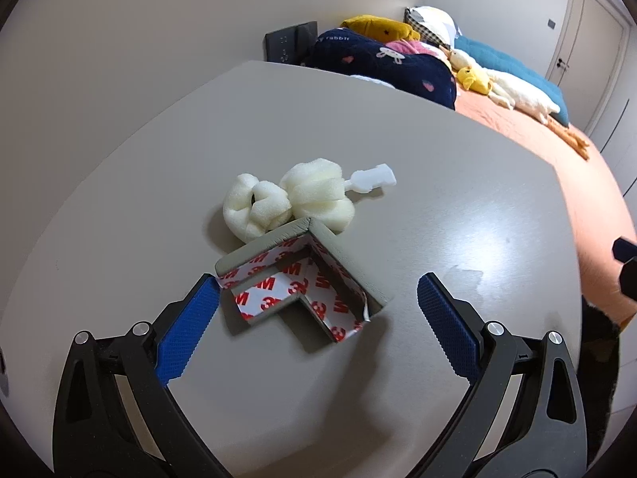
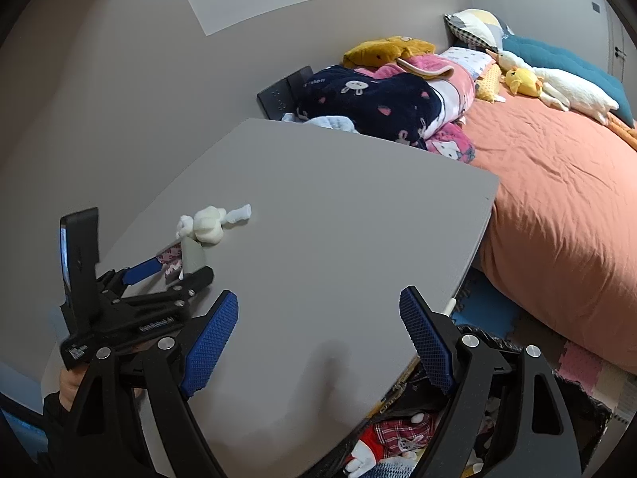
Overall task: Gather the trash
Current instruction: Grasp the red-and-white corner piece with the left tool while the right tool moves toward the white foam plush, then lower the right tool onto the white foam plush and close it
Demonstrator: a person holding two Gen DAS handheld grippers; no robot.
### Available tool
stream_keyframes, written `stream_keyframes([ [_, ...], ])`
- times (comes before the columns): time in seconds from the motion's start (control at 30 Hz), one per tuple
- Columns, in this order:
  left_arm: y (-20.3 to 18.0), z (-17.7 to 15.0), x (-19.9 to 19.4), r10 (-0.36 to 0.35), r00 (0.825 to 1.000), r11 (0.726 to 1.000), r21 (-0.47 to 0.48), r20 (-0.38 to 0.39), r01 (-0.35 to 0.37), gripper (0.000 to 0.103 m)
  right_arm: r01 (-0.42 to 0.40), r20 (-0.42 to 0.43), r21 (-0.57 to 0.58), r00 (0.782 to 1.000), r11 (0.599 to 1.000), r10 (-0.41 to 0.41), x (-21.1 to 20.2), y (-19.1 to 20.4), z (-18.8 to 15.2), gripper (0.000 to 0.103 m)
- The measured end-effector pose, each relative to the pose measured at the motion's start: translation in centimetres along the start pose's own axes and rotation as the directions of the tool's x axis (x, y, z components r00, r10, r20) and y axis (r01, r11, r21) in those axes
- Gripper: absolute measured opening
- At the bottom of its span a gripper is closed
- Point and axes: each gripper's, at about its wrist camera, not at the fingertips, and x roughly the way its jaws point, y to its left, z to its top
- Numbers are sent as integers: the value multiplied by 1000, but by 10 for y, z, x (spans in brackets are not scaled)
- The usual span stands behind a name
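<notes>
A grey foam corner guard (image 1: 278, 241) with red-and-white 3M tape backing lies on the grey table (image 1: 398, 139). Just behind it sits a lump of white foam (image 1: 286, 203) with a small white plastic piece (image 1: 374, 179) at its end. My left gripper (image 1: 318, 283) is open and low over the table, with the near part of the guard between its blue pads (image 1: 191, 330); the left fingertip is at the guard's left end. In the right wrist view the left gripper (image 2: 185, 269), the guard (image 2: 193, 257) and the foam (image 2: 207, 225) show at left. My right gripper (image 2: 318, 298) hangs open over bare table, holding nothing.
An orange bed (image 2: 557, 199) with blankets, pillows and plush toys (image 2: 521, 79) borders the table's far and right sides. A black bag (image 2: 398, 434) holding cloth and a toy sits below the table's near right edge. A person's hand (image 2: 71, 386) holds the left gripper.
</notes>
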Motion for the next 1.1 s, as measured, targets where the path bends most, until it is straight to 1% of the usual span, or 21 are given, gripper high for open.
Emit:
stream_keyframes([
  [0.07, 4, 2, 2, 6, 1000, 1000, -15, 8, -6, 87, 1, 1, -6, 1000, 1000, -1, 2, 4, 3, 84],
  [0.2, 13, 6, 5, 3, 1000, 999, -41, 8, -3, 79, -2, 2, -19, 1000, 1000, 2, 7, 12, 6, 84],
  [0.3, 17, 7, 5, -21, 1000, 998, -58, 9, 21, 78, 8, -4, -40, 1000, 999, -8, 15, 19, 10, 84],
  [0.57, 30, 8, -1, -36, 998, 995, -91, 48, 40, 74, -1, -15, -67, 1000, 998, 0, 37, 35, 22, 84],
  [0.7, 45, 10, -11, -10, 997, 993, -117, 74, 19, 74, -3, -25, -90, 1000, 996, 1, 52, 46, 31, 84],
  [0.87, 71, 14, -19, 25, 996, 984, -177, 89, -9, 74, -10, -47, -128, 999, 992, 4, 72, 65, 39, 84],
  [1.0, 95, 15, -26, 78, 993, 971, -232, 94, -54, 73, -8, -65, -174, 998, 985, -3, 87, 81, 43, 84],
  [1.1, 116, 15, -31, 110, 990, 955, -287, 92, -79, 73, 1, -73, -224, 997, 975, -17, 99, 94, 47, 84],
])
